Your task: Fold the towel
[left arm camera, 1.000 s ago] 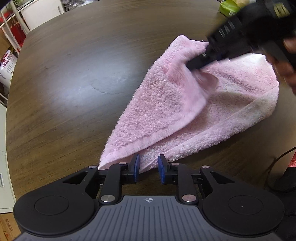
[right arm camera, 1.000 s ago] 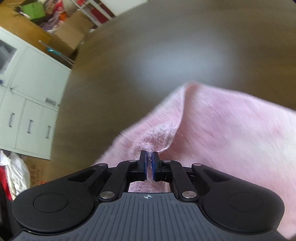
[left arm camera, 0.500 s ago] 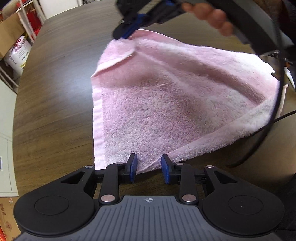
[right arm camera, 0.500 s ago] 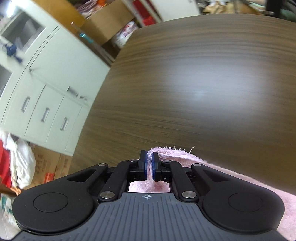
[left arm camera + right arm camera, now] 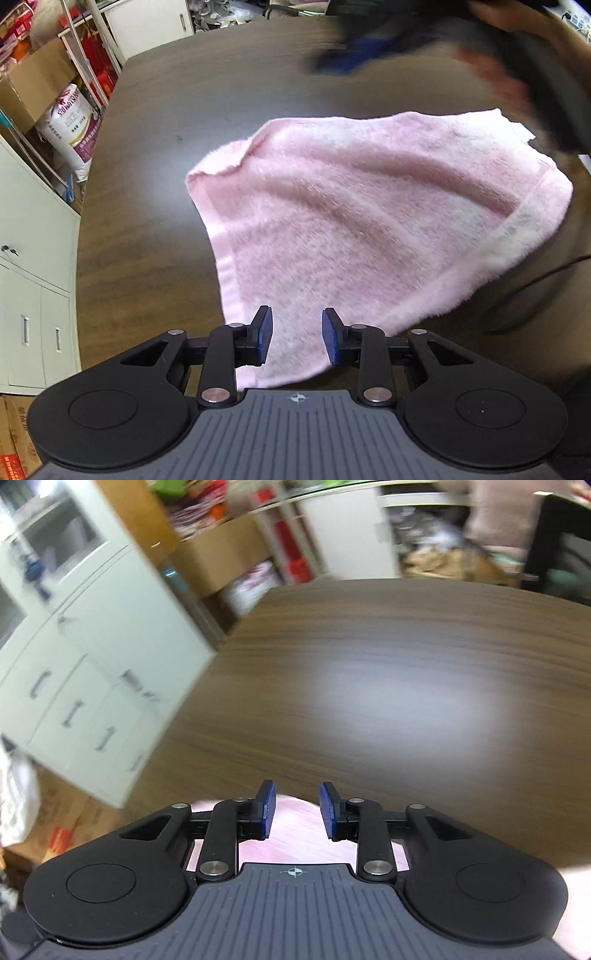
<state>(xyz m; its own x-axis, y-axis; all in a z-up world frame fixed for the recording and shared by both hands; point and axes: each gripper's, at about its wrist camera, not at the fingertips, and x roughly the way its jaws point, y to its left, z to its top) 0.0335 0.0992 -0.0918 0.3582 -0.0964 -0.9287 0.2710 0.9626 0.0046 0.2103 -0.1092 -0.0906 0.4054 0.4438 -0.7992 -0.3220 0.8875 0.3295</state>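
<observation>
A white sack [image 5: 72,123] on the floor beside the desk [image 5: 155,221] carries red print, too small and blurred to read; nothing else is legible.

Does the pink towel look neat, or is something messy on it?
A bit messy. The pink towel lies on the table as a lopsided shape, and its far left corner is bunched and curled up, not flat. Nothing looks torn or spilled.

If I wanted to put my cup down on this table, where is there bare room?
The table is bare left of the pink towel, toward the white cabinets, and beyond the towel's far edge. In the right wrist view, wood ahead of the right gripper is bare too. The left gripper hovers over the towel's near corner: crowded.
</observation>
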